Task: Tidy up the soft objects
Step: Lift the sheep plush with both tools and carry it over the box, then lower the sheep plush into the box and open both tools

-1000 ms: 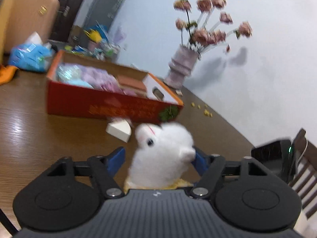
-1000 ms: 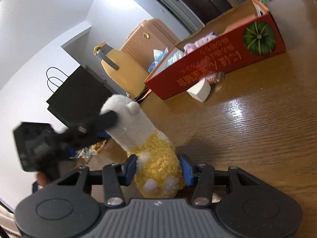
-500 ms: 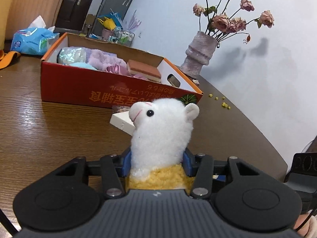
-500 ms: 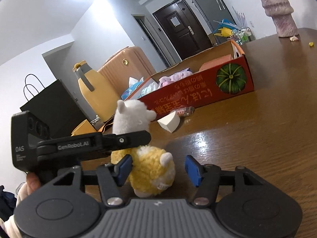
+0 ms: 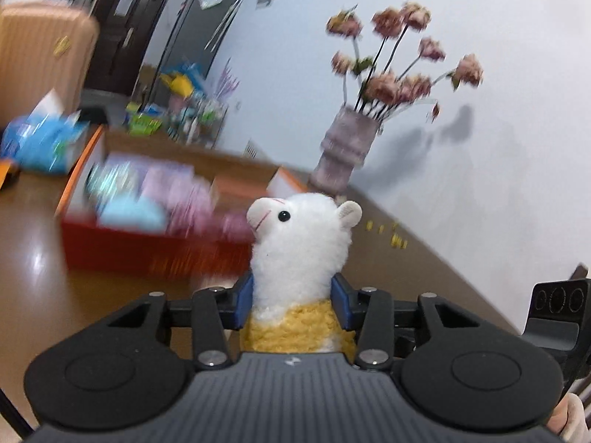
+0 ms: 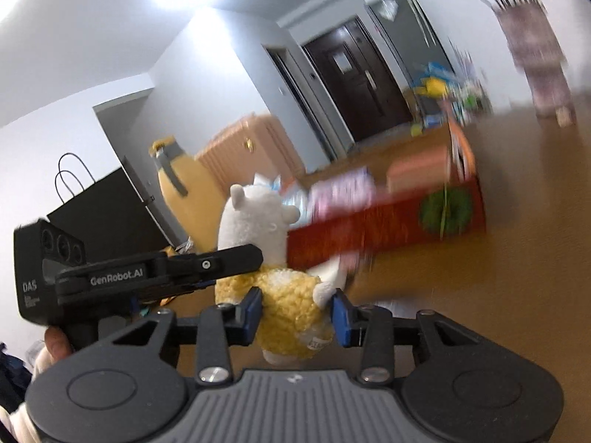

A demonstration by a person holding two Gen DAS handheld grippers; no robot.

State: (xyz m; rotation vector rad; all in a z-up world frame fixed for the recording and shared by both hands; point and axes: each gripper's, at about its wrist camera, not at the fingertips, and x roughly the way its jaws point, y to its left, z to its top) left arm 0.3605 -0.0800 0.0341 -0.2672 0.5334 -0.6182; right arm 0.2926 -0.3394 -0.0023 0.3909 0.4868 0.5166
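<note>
My left gripper (image 5: 293, 301) is shut on the neck of a plush alpaca (image 5: 301, 243) with a white head and yellow body, and holds it above the table. In the right wrist view the alpaca (image 6: 280, 295) hangs from the left gripper (image 6: 236, 258), and my right gripper (image 6: 297, 313) stands around its yellow body, jaws open, the blue pads close to the plush on each side. The red cardboard box (image 5: 155, 251) with several soft items inside lies ahead on the wooden table; it also shows in the right wrist view (image 6: 388, 229).
A vase of dried roses (image 5: 349, 155) stands at the far right of the table (image 5: 37, 295) by the wall. A blue tissue pack (image 5: 37, 144) lies left of the box. An orange suitcase (image 6: 240, 147), yellow jug (image 6: 177, 177) and black bag (image 6: 103, 214) stand behind.
The left gripper has lifted the alpaca off the table and moved toward the red box. The right gripper, shut on the body a second ago, has opened and stays around it.
</note>
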